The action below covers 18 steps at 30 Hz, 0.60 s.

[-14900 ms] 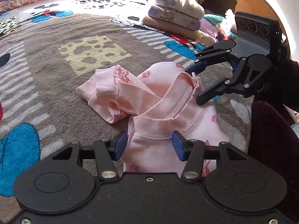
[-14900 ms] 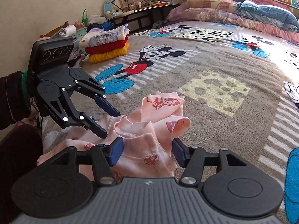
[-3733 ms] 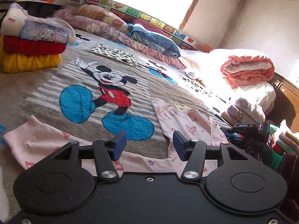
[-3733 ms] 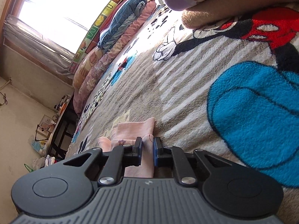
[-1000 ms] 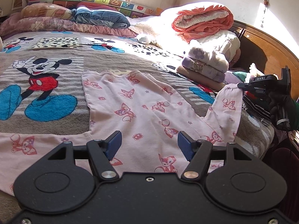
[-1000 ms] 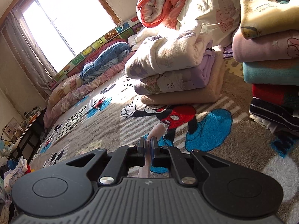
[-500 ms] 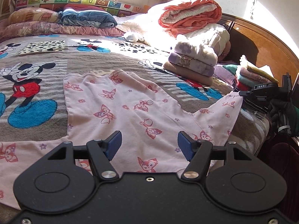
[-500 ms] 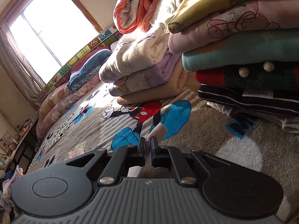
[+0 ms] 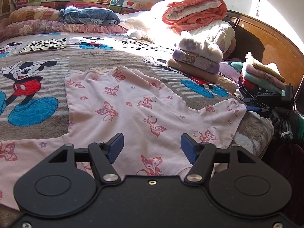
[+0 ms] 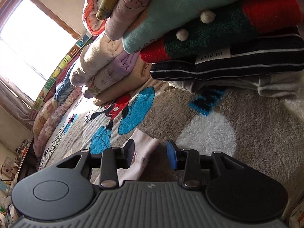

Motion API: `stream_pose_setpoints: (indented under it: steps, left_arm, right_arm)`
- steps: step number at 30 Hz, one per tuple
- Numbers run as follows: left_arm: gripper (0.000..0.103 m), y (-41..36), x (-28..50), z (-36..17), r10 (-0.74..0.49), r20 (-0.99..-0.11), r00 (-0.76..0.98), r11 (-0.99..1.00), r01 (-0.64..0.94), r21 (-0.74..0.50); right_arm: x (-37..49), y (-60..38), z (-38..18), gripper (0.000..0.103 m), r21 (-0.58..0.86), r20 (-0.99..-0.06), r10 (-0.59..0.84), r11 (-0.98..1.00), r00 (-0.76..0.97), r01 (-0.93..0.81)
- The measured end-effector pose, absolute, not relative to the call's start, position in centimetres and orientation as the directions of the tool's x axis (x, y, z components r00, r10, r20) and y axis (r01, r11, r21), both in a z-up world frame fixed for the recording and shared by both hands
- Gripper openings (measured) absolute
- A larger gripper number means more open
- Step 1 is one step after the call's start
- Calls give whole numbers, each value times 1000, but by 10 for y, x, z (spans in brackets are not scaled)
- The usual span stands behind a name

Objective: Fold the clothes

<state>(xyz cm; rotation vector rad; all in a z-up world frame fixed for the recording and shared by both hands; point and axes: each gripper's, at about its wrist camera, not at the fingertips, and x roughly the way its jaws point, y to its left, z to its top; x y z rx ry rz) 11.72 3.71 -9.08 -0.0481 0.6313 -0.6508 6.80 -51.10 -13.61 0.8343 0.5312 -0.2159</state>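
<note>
A grey fleece cartoon-mouse blanket point(image 9: 117, 57) fills my left wrist view; a pale pink long-sleeved shirt with fox prints point(image 9: 121, 106) lies spread flat across its centre. At upper right, a stack of folded cream, lilac and tan bedding point(image 9: 199, 57) and a smaller pile of folded children's clothes point(image 9: 262, 77) crowd the blanket's edge beside the wooden headboard point(image 9: 266, 45). Open blanket remains at left. My left gripper point(image 9: 152, 146) hovers above the shirt, fingers wide apart, empty. My right gripper point(image 10: 150, 154) is opening, the shirt's cuff between its fingers against the left pad.
</note>
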Motion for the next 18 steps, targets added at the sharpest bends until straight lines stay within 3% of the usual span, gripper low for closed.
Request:
stream_pose_setpoints:
  steps: [7,12,15,18]
  left_arm:
    - [65,36,119,-95,-569,-548,613,806,548,-225]
    - [65,41,123,-97,-562,-552,616,812,537,-228]
    - [65,45,125,-96,-563,-549,618,813,534,-232]
    - [65,46,124,-93,-570,-542,618,808,541,-232]
  right_arm:
    - [109,-498,-120,39,500,-553,42,816,832,292]
    - [140,-485,-121,39,391,-628,102,899,772,199]
    - [142,-476,-119,27,297,-651,95,945,753,138]
    - [135,-478,-113,27,278,-637,61,948,768,155]
